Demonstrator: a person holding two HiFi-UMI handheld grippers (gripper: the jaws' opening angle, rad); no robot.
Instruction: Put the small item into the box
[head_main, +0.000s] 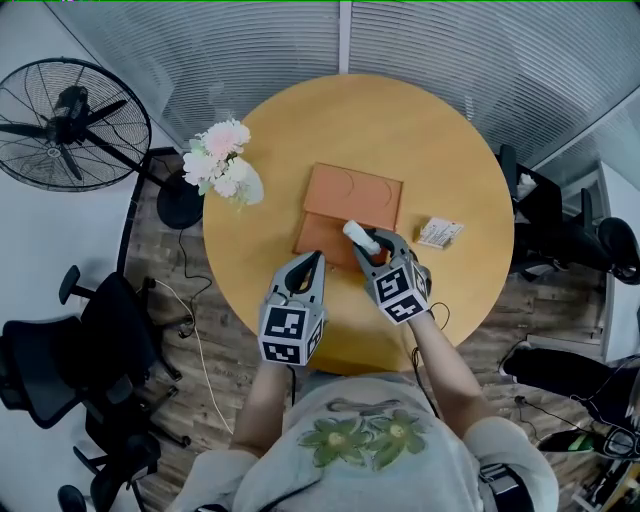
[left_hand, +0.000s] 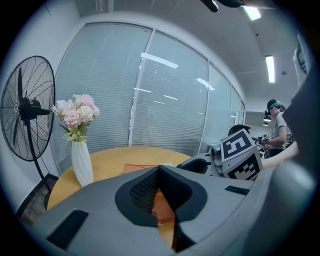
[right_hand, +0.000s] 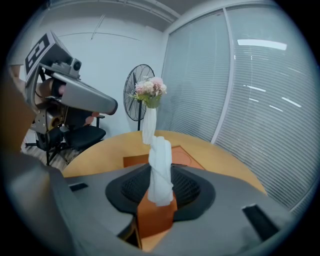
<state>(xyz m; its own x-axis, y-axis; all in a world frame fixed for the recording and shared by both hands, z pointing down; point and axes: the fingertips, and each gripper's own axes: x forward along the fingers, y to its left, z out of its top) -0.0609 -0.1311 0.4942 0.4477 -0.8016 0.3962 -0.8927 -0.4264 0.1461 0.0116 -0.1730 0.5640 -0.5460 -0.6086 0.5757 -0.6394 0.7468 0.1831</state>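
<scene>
Over the near edge of the orange box (head_main: 352, 192), the right tongs (head_main: 373, 245) pinch the small white roll (head_main: 356, 233) by one end, so it may slip and miss; the left tongs (head_main: 317, 260) sit closed, empty.

Round wooden table (head_main: 430, 140), flower vase (head_main: 246, 187), flat orange box (head_main: 345, 200), small packet (head_main: 440, 233) beside it

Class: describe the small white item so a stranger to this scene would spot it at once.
On the round wooden table lies a flat orange box. Over its near edge the right gripper clamps the white item. It is the only slim, twisted white stick, unlike the flat patterned pack beside the box.
</scene>
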